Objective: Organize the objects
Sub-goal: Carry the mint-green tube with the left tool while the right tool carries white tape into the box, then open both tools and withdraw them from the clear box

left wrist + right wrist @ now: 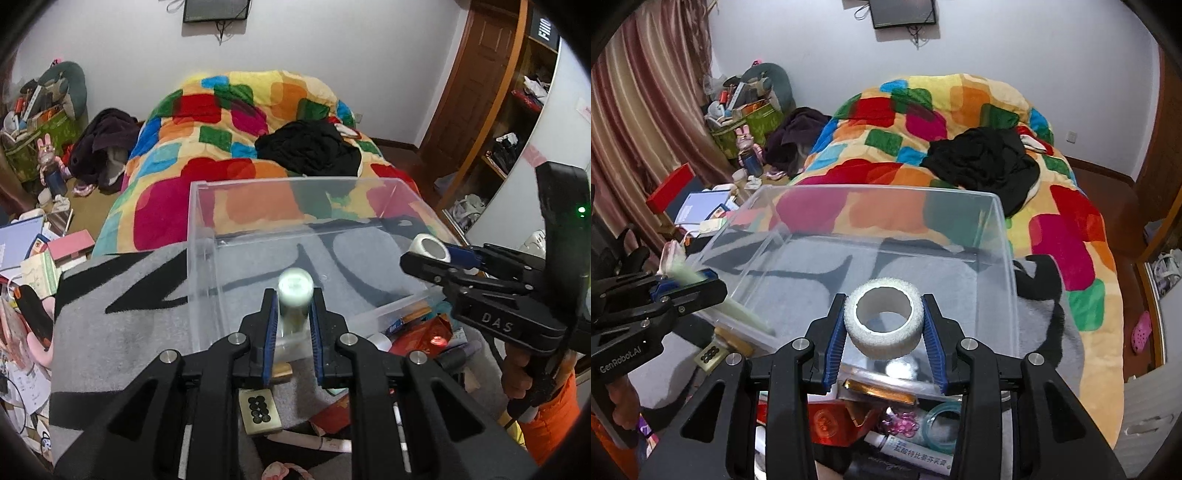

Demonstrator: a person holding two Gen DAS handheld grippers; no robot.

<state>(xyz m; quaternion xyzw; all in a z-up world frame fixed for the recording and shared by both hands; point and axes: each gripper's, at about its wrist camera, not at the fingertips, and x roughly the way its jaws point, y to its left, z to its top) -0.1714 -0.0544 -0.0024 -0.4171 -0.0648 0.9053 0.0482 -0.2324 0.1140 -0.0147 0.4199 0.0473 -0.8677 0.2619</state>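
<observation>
A clear plastic box (295,229) sits on a grey and black blanket (122,306) at the foot of the bed, and everything here arranges itself around that box.

The left gripper (293,321) is clamped on a pale green bottle (294,295), blue pads pressed to both sides of it. The bottle hangs over the near wall of the box, its rounded cap pointing toward the box interior. From the right wrist view the same bottle (701,284) looks slanted at the box's left near corner, held in the left gripper (683,284).

The right gripper (884,325) grips a white tape roll (884,321), its 2 pads against the roll's outer sides and the hole of the roll facing up. The roll hovers above the near edge of the box (871,236). In the left wrist view the right gripper (443,258) comes in from the right side of the box with the roll (430,249) at its tip, above the box's right rim.

In front of the box, on the near side, lies a jumble: a mahjong tile (258,411) with dark dots, a red packet (834,421), a white tube (912,452) with blue print, and a teal ring (942,428). Beyond the box a patchwork quilt (960,122) in many colours covers the bed, with black clothing (982,158) heaped on it.
</observation>
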